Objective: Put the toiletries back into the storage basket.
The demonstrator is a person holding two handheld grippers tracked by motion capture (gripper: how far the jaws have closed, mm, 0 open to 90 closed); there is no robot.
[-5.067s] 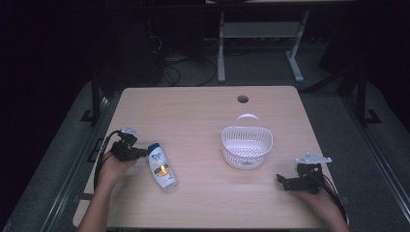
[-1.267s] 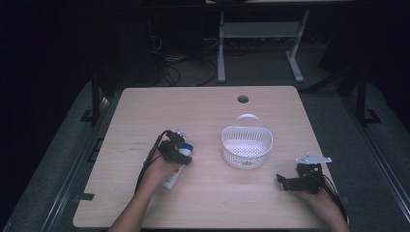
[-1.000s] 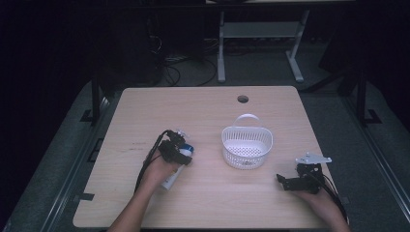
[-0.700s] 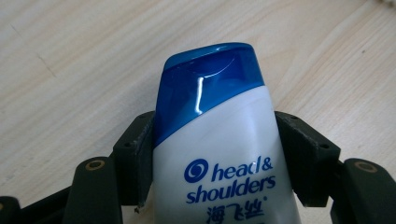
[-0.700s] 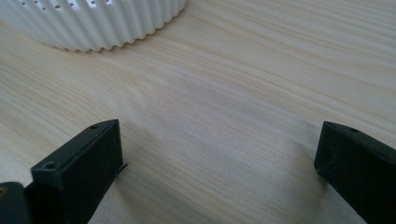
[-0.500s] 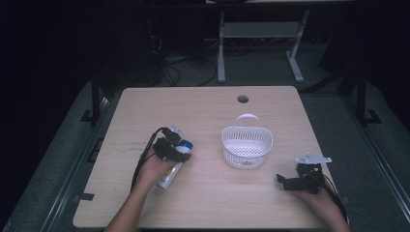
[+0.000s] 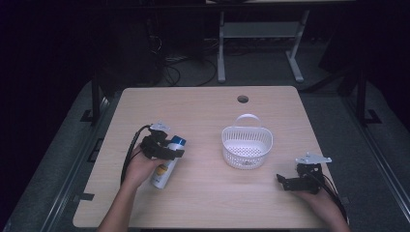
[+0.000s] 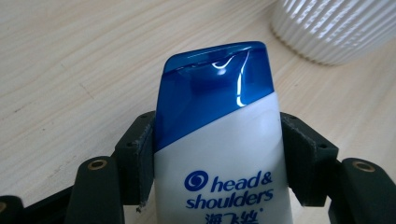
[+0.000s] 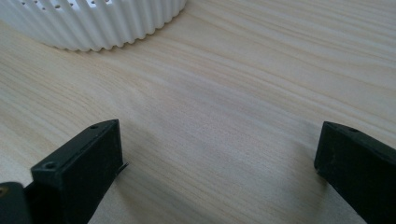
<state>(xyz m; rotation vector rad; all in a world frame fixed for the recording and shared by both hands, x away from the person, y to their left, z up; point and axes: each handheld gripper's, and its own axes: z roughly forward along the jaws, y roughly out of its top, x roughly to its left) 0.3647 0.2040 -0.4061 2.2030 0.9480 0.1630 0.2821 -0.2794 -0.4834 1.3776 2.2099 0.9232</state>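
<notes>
A white shampoo bottle with a blue cap lies on the table's left half, cap pointing toward the basket. My left gripper is shut on the shampoo bottle, both jaws pressed against its sides just below the cap. A white ribbed basket with a handle stands in the middle right; its wall shows beyond the cap. My right gripper rests at the table's right front, open, with bare wood between its jaws. The basket's rim lies ahead of it.
The wooden table has a round cable hole near its far edge. A desk frame and cables stand on the dark floor behind the table. Bare wood lies between the bottle and the basket.
My left gripper came in from the table's left edge and closed on the bottle. In the last second it shifted slightly left with the bottle. The right gripper stayed still.
</notes>
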